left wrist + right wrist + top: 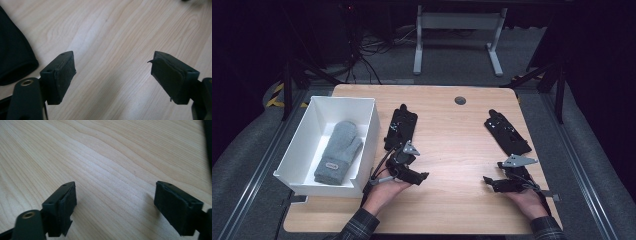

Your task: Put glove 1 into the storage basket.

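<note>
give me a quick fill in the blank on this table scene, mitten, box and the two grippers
1. The grey mitten lies inside the white ____.
2. The white box stands at the table's ____ side in the high view.
3. The left gripper has its jaws ____, with bare wood between them.
4. The right gripper holds ____.

Missing words: box; left; open; nothing

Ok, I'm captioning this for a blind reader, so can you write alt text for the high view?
A grey knitted mitten lies in a white rectangular bin at the left of a light wooden table. Nearer the camera, a person's hands hold the left gripper and right gripper, jaws open and empty, beside two black mounts lying flat.
</note>
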